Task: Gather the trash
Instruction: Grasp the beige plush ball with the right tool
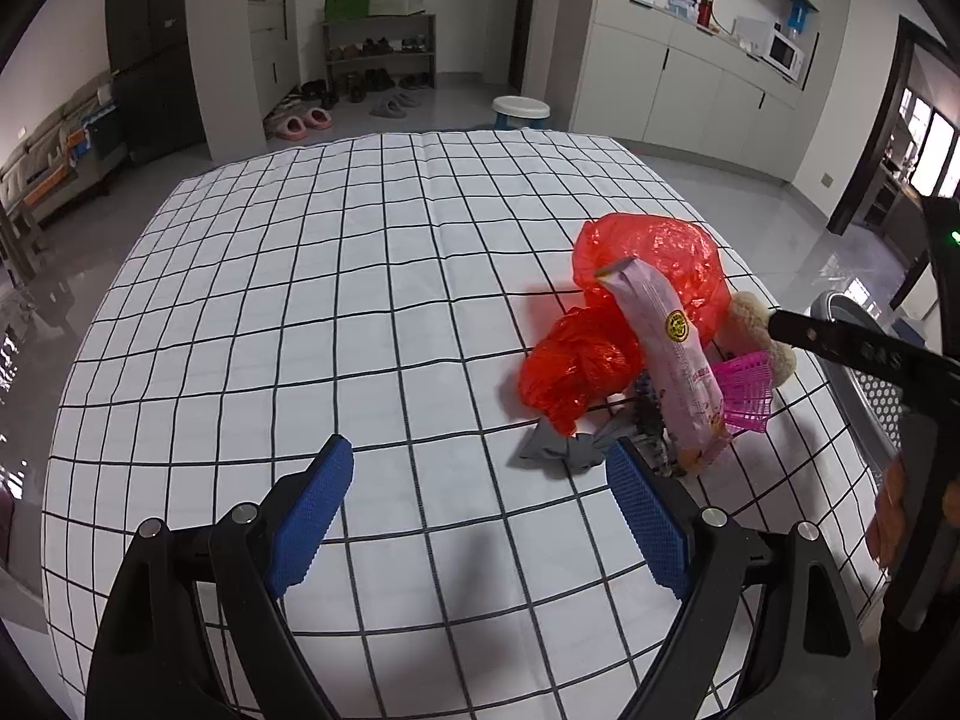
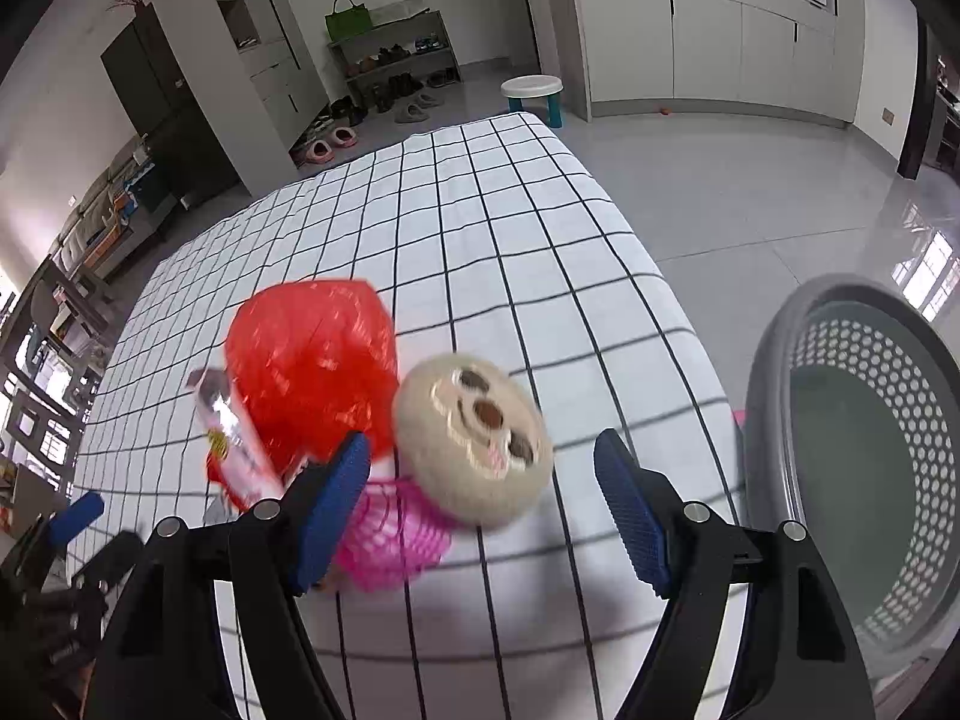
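A pile of items lies on the checked tablecloth (image 1: 336, 276) near its right edge: a red plastic bag (image 1: 654, 264), a pink snack wrapper (image 1: 672, 360), a grey crumpled wrapper (image 1: 558, 450), a pink mesh piece (image 1: 747, 390) and a beige plush toy (image 1: 750, 324). My left gripper (image 1: 480, 480) is open and empty, just left of the pile. My right gripper (image 2: 480, 474) is open; the plush toy's face (image 2: 474, 438) and the pink mesh (image 2: 390, 540) sit between its fingers, and the red bag (image 2: 312, 354) lies just beyond. The right gripper also shows in the left wrist view (image 1: 780, 324).
A grey perforated bin (image 2: 864, 468) stands beside the table's right edge, also in the left wrist view (image 1: 864, 372). A white stool (image 1: 521, 109), a shoe rack (image 1: 378, 54) and cabinets (image 1: 678, 84) stand beyond the table.
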Tool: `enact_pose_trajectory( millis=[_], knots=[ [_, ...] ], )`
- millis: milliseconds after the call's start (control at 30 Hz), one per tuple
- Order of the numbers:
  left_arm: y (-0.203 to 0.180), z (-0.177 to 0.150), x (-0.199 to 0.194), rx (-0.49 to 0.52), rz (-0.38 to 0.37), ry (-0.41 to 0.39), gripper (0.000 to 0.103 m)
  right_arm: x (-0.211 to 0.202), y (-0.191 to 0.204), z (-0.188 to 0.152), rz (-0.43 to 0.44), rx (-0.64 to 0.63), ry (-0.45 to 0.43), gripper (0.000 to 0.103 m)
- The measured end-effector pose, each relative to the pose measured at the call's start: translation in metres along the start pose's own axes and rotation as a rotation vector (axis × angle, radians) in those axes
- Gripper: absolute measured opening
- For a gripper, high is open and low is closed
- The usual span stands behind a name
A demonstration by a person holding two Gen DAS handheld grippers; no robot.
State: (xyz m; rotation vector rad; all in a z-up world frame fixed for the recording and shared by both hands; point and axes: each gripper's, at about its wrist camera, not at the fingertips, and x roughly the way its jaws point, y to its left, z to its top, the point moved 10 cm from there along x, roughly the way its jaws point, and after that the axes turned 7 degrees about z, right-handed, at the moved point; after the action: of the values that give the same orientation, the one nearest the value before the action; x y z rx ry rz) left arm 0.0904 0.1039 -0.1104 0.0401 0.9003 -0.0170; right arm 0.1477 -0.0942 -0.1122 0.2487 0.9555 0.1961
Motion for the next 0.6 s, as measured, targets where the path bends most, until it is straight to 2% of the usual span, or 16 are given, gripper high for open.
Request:
enact_pose_trajectory(
  millis=[233,500,567,600],
  knots=[
    [-0.008,0.001,0.000,0.008,-0.007,0.003,0.084,0.022,0.001,0.000,-0.011,-0.013,0.051,0.074],
    [-0.019,0.006,0.002,0.007,-0.014,0.006,0.084,0.029,0.002,0.000,-0.017,-0.034,0.044,0.073],
    [-0.022,0.007,0.002,0.006,-0.013,0.002,0.085,0.028,0.003,-0.002,-0.015,-0.036,0.047,0.066],
    [-0.024,0.009,0.002,0.005,-0.007,-0.003,0.086,0.029,0.004,-0.003,-0.007,-0.034,0.055,0.059]
  ],
)
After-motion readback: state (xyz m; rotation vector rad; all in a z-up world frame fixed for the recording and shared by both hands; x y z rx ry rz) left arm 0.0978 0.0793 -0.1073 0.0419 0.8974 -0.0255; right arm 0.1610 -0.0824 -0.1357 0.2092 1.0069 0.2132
